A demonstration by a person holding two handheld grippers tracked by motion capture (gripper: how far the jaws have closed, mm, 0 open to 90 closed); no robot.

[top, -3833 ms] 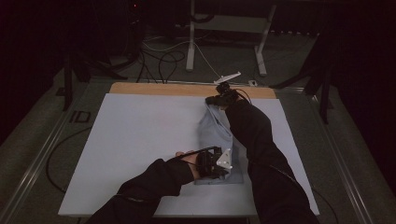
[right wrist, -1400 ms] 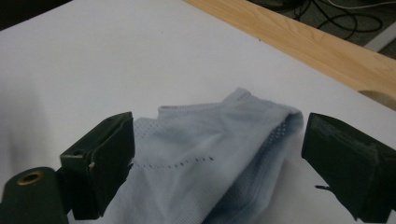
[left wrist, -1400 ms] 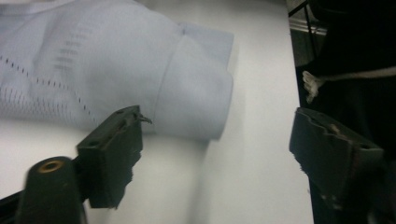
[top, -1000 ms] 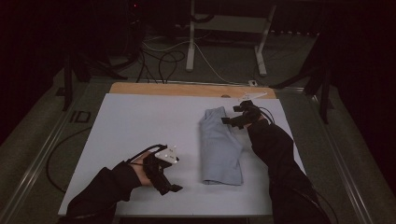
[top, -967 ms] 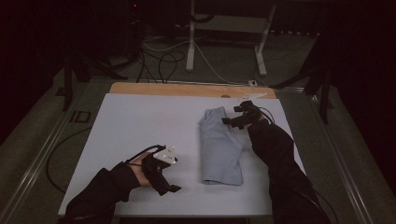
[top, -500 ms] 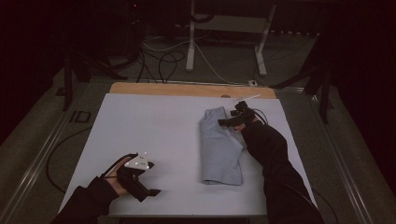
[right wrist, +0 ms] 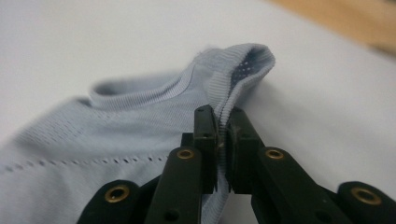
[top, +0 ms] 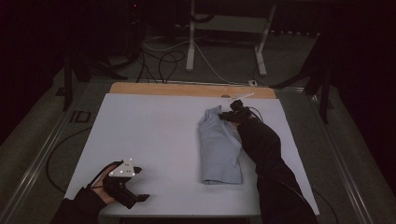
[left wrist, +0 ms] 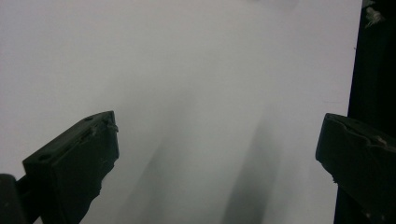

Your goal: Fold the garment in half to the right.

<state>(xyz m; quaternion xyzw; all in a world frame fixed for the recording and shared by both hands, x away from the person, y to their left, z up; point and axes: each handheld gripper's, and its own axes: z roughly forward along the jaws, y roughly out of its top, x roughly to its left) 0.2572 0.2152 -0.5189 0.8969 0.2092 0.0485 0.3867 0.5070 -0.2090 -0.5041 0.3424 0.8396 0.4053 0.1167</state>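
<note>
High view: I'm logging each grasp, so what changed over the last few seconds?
The right claw has just closed on the garment's ribbed far edge. The left claw left the garment and drew back to the table's near left corner, jaws open. The garment stays folded in place.

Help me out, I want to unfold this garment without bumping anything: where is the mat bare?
Bare mat runs from the folded light-blue garment across to the mat's left edge, and back to the wooden strip. The left gripper, open, takes its near left corner. It is crowded at the garment's far end, where the right gripper pinches the ribbed hem.
</note>
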